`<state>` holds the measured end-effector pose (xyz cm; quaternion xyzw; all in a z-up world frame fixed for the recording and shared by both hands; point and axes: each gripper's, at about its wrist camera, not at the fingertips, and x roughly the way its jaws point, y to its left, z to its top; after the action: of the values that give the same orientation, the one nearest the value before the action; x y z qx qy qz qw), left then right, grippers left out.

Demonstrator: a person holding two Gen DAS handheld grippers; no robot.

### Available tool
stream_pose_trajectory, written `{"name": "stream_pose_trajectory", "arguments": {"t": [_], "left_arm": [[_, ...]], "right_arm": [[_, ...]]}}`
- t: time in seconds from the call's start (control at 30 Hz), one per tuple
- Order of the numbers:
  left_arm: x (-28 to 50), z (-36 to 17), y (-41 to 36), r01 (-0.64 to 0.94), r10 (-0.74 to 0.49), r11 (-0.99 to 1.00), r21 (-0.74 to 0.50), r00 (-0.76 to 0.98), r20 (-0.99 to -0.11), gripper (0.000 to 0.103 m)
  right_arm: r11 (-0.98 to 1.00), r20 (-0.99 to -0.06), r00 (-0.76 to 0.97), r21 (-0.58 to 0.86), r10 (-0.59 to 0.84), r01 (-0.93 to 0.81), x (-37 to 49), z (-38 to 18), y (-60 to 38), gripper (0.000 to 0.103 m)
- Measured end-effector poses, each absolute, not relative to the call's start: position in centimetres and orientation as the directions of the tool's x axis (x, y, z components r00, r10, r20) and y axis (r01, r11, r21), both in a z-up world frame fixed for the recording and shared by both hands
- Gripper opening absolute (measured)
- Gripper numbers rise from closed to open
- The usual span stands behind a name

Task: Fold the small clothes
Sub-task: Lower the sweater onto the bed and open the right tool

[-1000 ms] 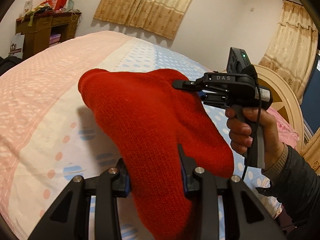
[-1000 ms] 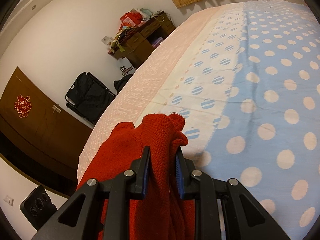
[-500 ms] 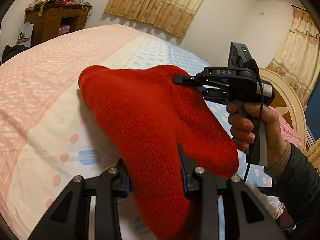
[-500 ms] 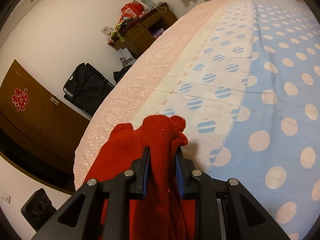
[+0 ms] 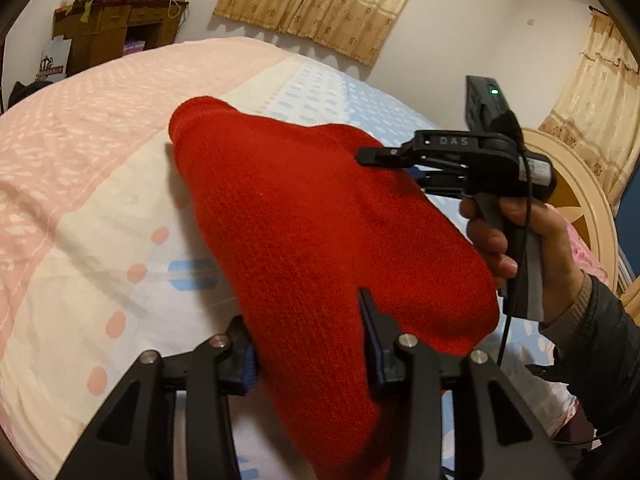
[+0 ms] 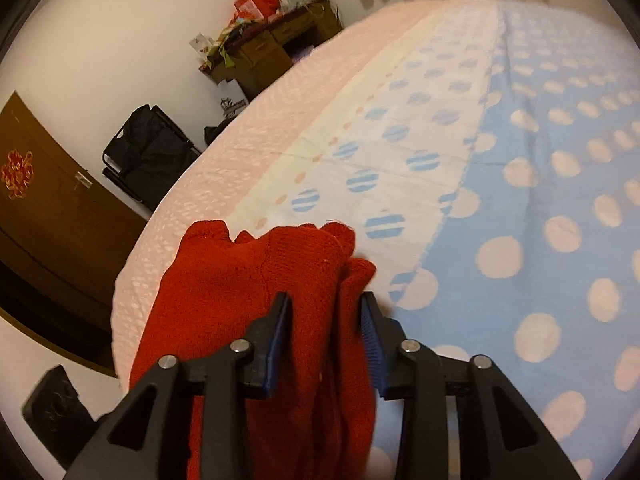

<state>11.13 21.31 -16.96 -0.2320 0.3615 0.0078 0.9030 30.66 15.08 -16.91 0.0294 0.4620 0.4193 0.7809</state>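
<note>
A red knitted garment [image 5: 304,232] hangs in the air above the bed, stretched between both grippers. My left gripper [image 5: 308,344] is shut on its near end at the bottom of the left wrist view. My right gripper [image 6: 326,332] is shut on a bunched fold of the same garment [image 6: 280,280]; it also shows in the left wrist view [image 5: 380,158], gripping the garment's far right edge, held by a hand [image 5: 520,240]. The garment's lower part is hidden behind the fingers.
The bed [image 5: 100,168] has a sheet with pink, cream and blue dotted bands [image 6: 540,200]. A wooden desk with clutter [image 5: 108,28] stands by the far wall. A black bag [image 6: 148,148] and a brown door [image 6: 48,208] lie left. A round headboard [image 5: 576,200] is right.
Both grippers have carried the red garment a little further over the bed, and the right gripper's jaws stand slightly wider around a thicker bunch of cloth. The grips are unchanged.
</note>
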Motion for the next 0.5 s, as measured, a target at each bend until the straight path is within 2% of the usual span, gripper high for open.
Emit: {"name": "stream_pose_trajectory", "arguments": {"t": [0.13, 0.17, 0.2, 0.3, 0.37, 0.4, 0.43, 0.5], "left_arm": [[10.8, -16.6, 21.2, -0.193, -0.134, 0.892, -0.409, 0.75, -0.648, 0.049], [10.5, -16.5, 21.2, -0.193, -0.133, 0.891, -0.41, 0.754, -0.643, 0.049], [10.3, -16.4, 21.2, -0.195, -0.128, 0.892, -0.407, 0.756, -0.642, 0.054], [9.8, -16.4, 21.2, -0.212, -0.098, 0.894, -0.395, 0.768, -0.633, 0.063], [9.2, -16.6, 22.2, -0.273, -0.028, 0.885, -0.376, 0.777, -0.629, 0.065], [8.9, -16.7, 22.8, -0.292, -0.015, 0.874, -0.388, 0.782, -0.623, 0.071], [8.7, -16.8, 23.4, -0.312, -0.001, 0.862, -0.4, 0.788, -0.616, 0.077], [9.1, -17.4, 24.0, -0.34, 0.025, 0.862, -0.376, 0.769, -0.638, 0.081]], "right_arm": [[0.53, -0.602, 0.18, 0.473, 0.778, -0.704, 26.7, -13.6, 13.4, 0.038], [0.484, -0.581, 0.146, 0.483, 0.801, -0.73, 25.1, -13.0, 13.0, 0.043], [0.453, -0.571, 0.122, 0.486, 0.812, -0.747, 23.9, -12.9, 12.8, 0.051], [0.388, -0.595, 0.04, 0.47, 0.803, -0.793, 20.8, -14.0, 12.8, 0.053], [0.466, -0.663, 0.106, 0.395, 0.741, -0.791, 20.2, -16.2, 12.6, 0.053], [0.492, -0.678, 0.119, 0.389, 0.725, -0.779, 20.5, -17.2, 12.4, 0.053], [0.496, -0.666, 0.114, 0.418, 0.737, -0.761, 20.9, -18.0, 11.9, 0.053], [0.479, -0.624, 0.092, 0.488, 0.776, -0.729, 21.5, -18.4, 11.1, 0.053]]}}
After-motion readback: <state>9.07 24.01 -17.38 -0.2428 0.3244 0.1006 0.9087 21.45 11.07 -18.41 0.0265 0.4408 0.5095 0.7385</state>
